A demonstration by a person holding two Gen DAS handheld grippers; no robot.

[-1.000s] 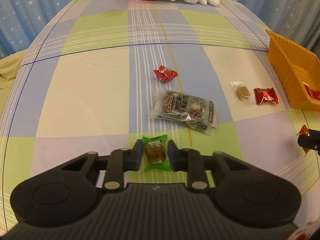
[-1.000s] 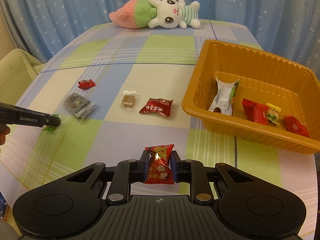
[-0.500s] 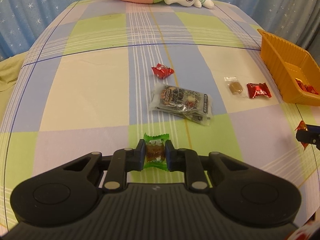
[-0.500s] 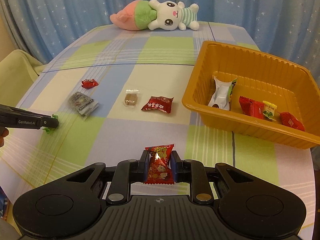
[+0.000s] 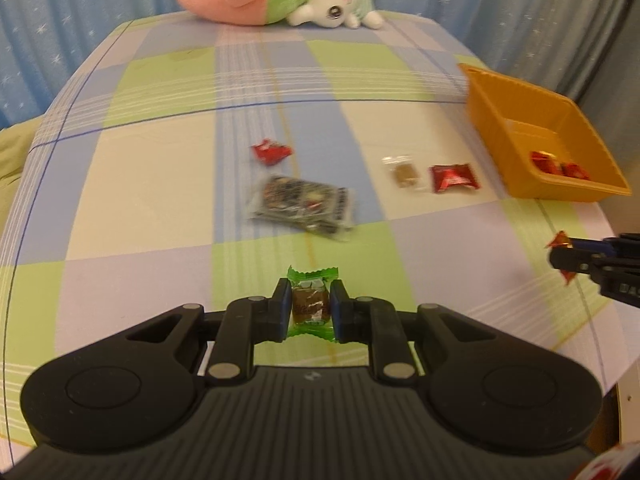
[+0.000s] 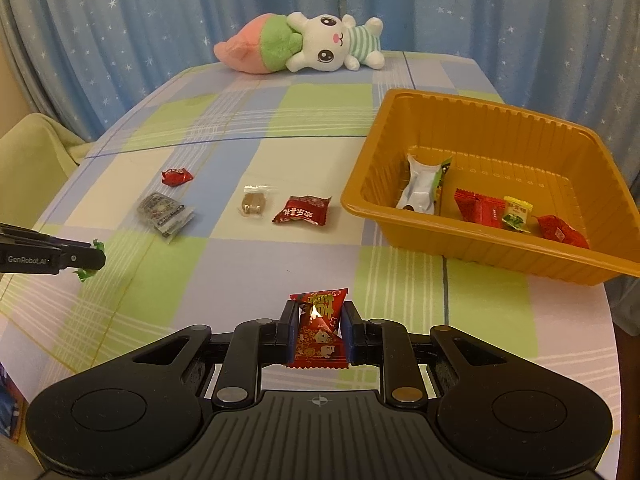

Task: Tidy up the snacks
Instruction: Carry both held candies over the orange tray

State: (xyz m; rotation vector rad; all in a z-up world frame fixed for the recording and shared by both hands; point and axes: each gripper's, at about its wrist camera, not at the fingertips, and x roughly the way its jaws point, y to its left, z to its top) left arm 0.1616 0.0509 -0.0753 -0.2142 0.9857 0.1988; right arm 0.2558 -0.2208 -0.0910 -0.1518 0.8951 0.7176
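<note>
My left gripper (image 5: pixel 310 306) is shut on a green-wrapped candy (image 5: pixel 311 304) and holds it above the checked tablecloth. My right gripper (image 6: pixel 319 330) is shut on a red snack packet (image 6: pixel 320 332), held above the cloth in front of the orange tray (image 6: pixel 472 248). The tray holds several snacks. On the cloth lie a small red candy (image 6: pixel 176 177), a dark clear-wrapped pack (image 6: pixel 165 214), a brown candy in clear wrap (image 6: pixel 255 201) and a red packet (image 6: pixel 302 211). The left gripper also shows at the left edge of the right wrist view (image 6: pixel 90 261).
A pink, green and white plush rabbit (image 6: pixel 304 46) lies at the far end of the table. Blue star curtains hang behind. The tray stands at the table's right edge (image 5: pixel 500 128). A pale green cloth-covered seat (image 6: pixel 28 156) is at the left.
My left gripper closed on the green candy and lifted it off the cloth, the view swinging toward the tray. My right gripper rose slightly with the red packet.
</note>
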